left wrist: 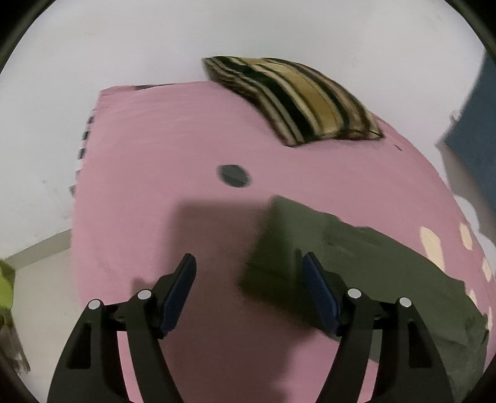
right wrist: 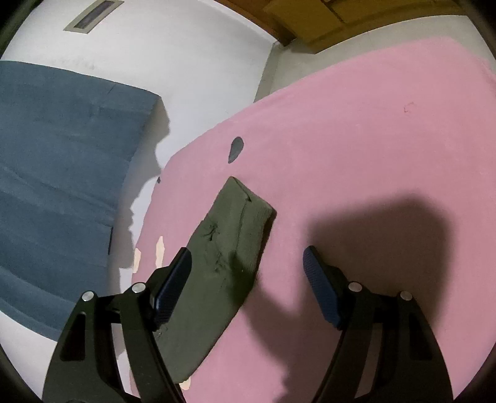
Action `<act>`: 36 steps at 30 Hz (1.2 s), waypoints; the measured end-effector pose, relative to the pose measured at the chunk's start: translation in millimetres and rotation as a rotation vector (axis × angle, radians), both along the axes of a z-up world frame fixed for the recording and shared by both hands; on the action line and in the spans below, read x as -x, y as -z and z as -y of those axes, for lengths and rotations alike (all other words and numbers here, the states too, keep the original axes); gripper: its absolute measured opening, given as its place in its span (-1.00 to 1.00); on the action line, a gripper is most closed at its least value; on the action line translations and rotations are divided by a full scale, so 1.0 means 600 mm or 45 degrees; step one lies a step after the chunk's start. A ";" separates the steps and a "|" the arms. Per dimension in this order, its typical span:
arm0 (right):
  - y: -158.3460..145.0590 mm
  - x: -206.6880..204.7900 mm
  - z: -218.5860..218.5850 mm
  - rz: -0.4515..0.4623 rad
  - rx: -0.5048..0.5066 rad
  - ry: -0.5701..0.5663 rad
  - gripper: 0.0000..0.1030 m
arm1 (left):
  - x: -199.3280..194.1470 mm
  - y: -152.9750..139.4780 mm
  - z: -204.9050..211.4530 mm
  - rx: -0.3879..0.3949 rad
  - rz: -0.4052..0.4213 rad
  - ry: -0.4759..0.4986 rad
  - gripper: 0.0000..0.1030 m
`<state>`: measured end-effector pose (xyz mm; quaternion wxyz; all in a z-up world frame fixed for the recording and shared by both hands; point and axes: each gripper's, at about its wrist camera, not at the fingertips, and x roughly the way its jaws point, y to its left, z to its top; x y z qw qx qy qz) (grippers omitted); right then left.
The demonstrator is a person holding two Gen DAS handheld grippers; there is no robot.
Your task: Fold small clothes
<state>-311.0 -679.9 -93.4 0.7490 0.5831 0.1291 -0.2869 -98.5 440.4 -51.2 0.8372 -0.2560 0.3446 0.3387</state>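
In the left wrist view the left claw [left wrist: 248, 288] stands released, jaws wide apart with nothing between the pads. It hangs over a pink sheet [left wrist: 155, 186]; whether a bed or a table lies beneath cannot be told. The olive garment [left wrist: 356, 266] lies to the right, its near-left corner just beside the claw's right finger, not gripped. It looks already doubled over, with a straight folded edge on its far side. Far off, a striped cushion [left wrist: 297, 99] rests at the sheet's far edge, and a dark round spot [left wrist: 234, 175] marks the sheet between cushion and garment.

In the right wrist view the right claw [right wrist: 246, 286] is likewise released and holds nothing. The garment [right wrist: 223, 248] runs as a long narrow strip from near left to far, passing just beside the left finger; its far end shows stacked layers and a centre seam. The dark spot [right wrist: 235, 148] sits beyond it.

Judging from this, the lengthwise folds seem done; a final fold end to end probably remains.

Only the left view shows the cushion. Only the right view shows the blue mattress [right wrist: 62, 186] against the wall, the wooden door [right wrist: 310, 18], and the garment's full length and layering.
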 end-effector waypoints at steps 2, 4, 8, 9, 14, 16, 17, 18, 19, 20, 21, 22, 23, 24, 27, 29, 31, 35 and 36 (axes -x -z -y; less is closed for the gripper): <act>-0.005 -0.013 0.005 -0.009 0.019 -0.024 0.44 | 0.009 0.001 -0.010 0.014 0.009 -0.021 0.37; -0.006 -0.020 0.014 0.017 0.016 -0.051 0.44 | 0.014 -0.001 -0.013 0.020 0.014 -0.029 0.37; 0.011 -0.055 0.033 0.034 -0.042 -0.085 0.30 | 0.006 -0.010 0.002 0.005 0.017 0.005 0.37; 0.014 -0.064 0.036 0.004 -0.039 -0.093 0.10 | 0.004 -0.011 0.008 0.005 0.016 0.017 0.37; 0.021 -0.084 0.030 -0.053 -0.055 -0.115 -0.64 | -0.015 -0.018 0.038 0.017 0.023 0.076 0.43; 0.008 -0.086 0.022 -0.033 -0.034 -0.104 -0.73 | -0.021 -0.022 0.051 0.018 0.026 0.099 0.43; -0.009 -0.089 0.014 -0.005 -0.005 -0.110 -0.74 | -0.025 -0.026 0.059 0.020 0.032 0.118 0.44; -0.025 -0.094 0.006 0.013 0.022 -0.118 -0.75 | -0.028 -0.028 0.065 0.020 0.036 0.133 0.45; -0.044 -0.101 -0.004 0.028 0.054 -0.131 -0.75 | -0.032 -0.033 0.073 0.017 0.041 0.150 0.46; -0.072 -0.115 -0.021 0.048 0.102 -0.160 -0.75 | -0.036 -0.037 0.082 0.011 0.047 0.169 0.47; -0.100 -0.130 -0.039 0.065 0.152 -0.191 -0.75 | -0.040 -0.041 0.092 0.007 0.053 0.187 0.48; -0.120 -0.142 -0.051 0.078 0.185 -0.215 -0.75 | -0.043 -0.044 0.099 0.006 0.057 0.201 0.49; -0.151 -0.164 -0.074 0.106 0.240 -0.258 -0.75 | -0.047 -0.047 0.107 0.005 0.058 0.218 0.50; -0.180 -0.185 -0.098 0.132 0.289 -0.304 -0.76 | -0.053 -0.050 0.120 0.005 0.059 0.245 0.51; -0.245 -0.242 -0.172 0.189 0.400 -0.439 -0.76 | -0.067 -0.055 0.151 0.001 0.060 0.321 0.51; -0.284 -0.290 -0.235 0.218 0.476 -0.545 -0.76 | -0.075 -0.057 0.171 0.003 0.064 0.368 0.52; -0.306 -0.328 -0.293 0.219 0.532 -0.643 -0.76 | -0.083 -0.056 0.189 0.010 0.059 0.415 0.52; -0.319 -0.428 -0.432 0.171 0.632 -0.859 -0.76 | -0.089 -0.052 0.221 0.031 0.058 0.491 0.53; -0.317 -0.447 -0.458 0.149 0.655 -0.898 -0.76 | -0.090 -0.051 0.226 0.028 0.056 0.504 0.53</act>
